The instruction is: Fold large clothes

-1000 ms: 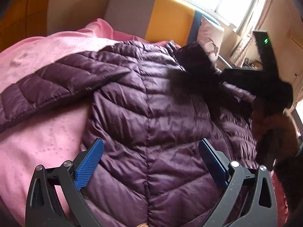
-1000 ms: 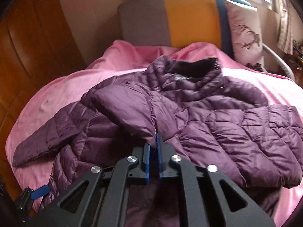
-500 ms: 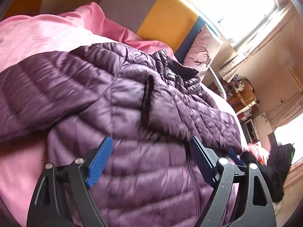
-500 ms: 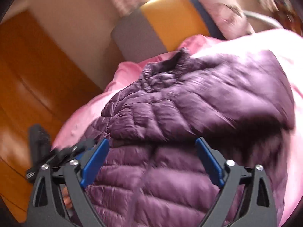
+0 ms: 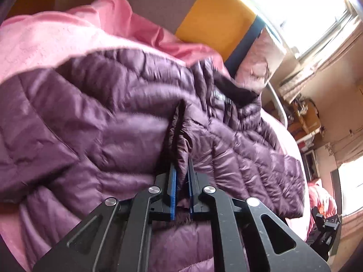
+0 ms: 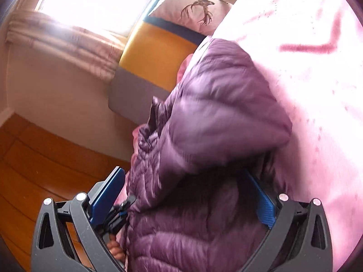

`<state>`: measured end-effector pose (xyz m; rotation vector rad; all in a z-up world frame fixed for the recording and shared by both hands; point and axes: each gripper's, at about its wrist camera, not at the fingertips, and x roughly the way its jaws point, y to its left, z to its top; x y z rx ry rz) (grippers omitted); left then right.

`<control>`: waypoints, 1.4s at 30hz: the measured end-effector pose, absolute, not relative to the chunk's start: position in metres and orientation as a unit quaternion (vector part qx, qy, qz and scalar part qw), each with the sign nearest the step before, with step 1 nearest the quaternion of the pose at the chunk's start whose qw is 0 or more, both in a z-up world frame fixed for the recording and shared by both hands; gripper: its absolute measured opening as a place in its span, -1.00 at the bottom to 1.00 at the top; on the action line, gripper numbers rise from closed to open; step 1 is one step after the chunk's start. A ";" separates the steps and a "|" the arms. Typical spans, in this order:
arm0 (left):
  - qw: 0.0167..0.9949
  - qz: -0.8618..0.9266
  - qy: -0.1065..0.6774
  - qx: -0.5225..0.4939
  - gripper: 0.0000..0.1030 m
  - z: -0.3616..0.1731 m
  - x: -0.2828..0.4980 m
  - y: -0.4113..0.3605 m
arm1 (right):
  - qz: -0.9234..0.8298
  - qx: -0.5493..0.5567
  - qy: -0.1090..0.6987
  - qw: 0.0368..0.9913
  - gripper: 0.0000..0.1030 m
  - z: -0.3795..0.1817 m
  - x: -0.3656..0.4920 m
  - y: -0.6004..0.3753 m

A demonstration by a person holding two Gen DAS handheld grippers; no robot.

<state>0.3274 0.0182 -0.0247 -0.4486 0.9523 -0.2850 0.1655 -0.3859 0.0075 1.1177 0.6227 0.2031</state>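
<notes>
1. Purple puffer jacket (image 5: 127, 122) lies spread over the pink bedspread (image 5: 45, 38), collar end toward the grey/yellow headboard (image 5: 213, 15)
2. Left gripper (image 5: 180, 170) has just been closing; its blue pads now pinch a raised fold of the jacket's fabric near the zip, cloth bunched btwn them
3. Right gripper (image 6: 188, 195) has just been opening; jaws stand wide apart, blue pads either side of a puffed-up part of the jacket, prob. a sleeve, tho blur makes it hard to be sure; pads don't look to be pressing on it
4. Deer-print pillow (image 6: 192, 9) sits against the headboard, just beyond the jacket
5. Wood floor (image 6: 34, 170) shows left of the bed in the right wrist view
</notes>
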 end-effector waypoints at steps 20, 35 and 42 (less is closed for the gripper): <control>0.886 -0.105 0.430 -0.135 -0.89 -0.026 0.307 0.038 | 0.008 0.299 0.335 0.894 0.87 0.079 0.163 -0.369; 0.881 -0.093 0.441 -0.145 -0.89 -0.052 0.305 0.052 | -0.073 0.118 0.441 0.887 0.80 -0.007 0.264 -0.318; 0.893 -0.059 0.424 -0.143 -0.49 -0.034 0.292 0.057 | -0.079 0.100 0.446 0.886 0.85 -0.008 0.264 -0.315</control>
